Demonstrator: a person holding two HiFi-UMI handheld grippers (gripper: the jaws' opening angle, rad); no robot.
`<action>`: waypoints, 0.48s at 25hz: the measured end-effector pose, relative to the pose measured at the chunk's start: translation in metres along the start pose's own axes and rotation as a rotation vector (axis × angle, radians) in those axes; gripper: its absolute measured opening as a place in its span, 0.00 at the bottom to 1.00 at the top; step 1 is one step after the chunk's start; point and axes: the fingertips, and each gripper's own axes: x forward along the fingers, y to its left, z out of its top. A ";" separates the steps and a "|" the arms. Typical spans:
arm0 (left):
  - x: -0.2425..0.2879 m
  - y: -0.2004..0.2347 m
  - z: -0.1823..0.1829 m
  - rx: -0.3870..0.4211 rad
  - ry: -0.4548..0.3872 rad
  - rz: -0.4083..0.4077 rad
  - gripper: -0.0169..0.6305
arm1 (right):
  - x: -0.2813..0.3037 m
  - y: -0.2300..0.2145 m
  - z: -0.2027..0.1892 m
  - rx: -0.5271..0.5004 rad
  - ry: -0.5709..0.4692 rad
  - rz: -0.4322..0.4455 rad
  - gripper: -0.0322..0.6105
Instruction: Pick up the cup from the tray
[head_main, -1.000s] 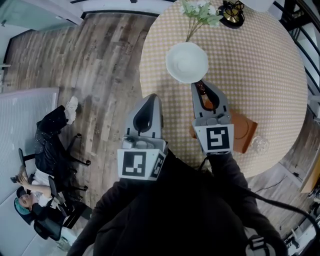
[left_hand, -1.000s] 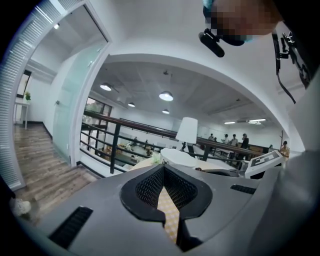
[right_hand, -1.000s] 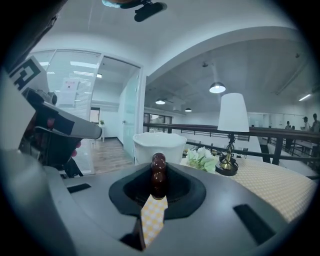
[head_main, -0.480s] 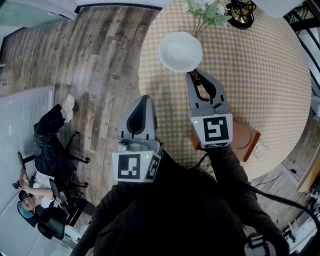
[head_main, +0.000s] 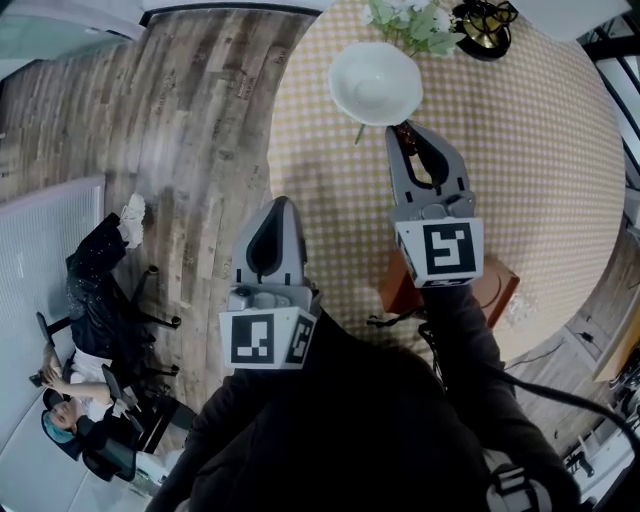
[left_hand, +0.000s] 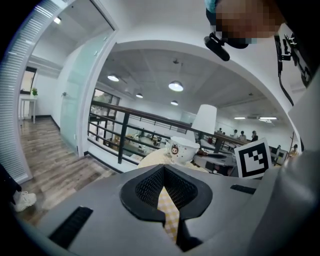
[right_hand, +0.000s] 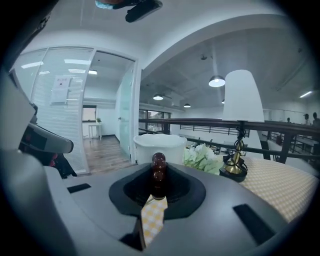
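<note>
**Slim grip may slip**

Right gripper (head_main: 407, 138) jaws are clamped on a thin brown beaded piece (right_hand: 158, 175) above the tabletop (head_main: 540, 150). A tilt could drop it onto the white cup (head_main: 375, 82), which stands off the tray (head_main: 495, 285). Left gripper (head_main: 278, 210) jaws are together, empty.

Open-plan office, upper level. Evidence: wood-look plank floor (head_main: 170, 120); full-height glass partition (right_hand: 65, 85) with a door; dark metal railing (left_hand: 120, 135) along an open edge, rows of desks with seated staff (left_hand: 240, 136) beyond it; recessed round ceiling lights (left_hand: 175, 86); person seated on a wheeled office chair (head_main: 95, 290) off the table's left edge. Lounge corner within it: round table (head_main: 540, 130) in checked cloth, shaded lamp (right_hand: 242, 97) and flowers (right_hand: 202, 156) at its far edge.
</note>
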 end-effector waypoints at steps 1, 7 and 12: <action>0.003 -0.001 -0.001 0.001 0.005 -0.005 0.04 | 0.000 -0.007 -0.002 0.001 0.003 -0.013 0.11; 0.018 -0.011 -0.003 0.004 0.023 -0.026 0.04 | -0.003 -0.043 -0.023 0.011 0.057 -0.080 0.11; 0.030 -0.014 -0.008 0.008 0.036 -0.030 0.04 | -0.005 -0.067 -0.046 0.015 0.090 -0.128 0.11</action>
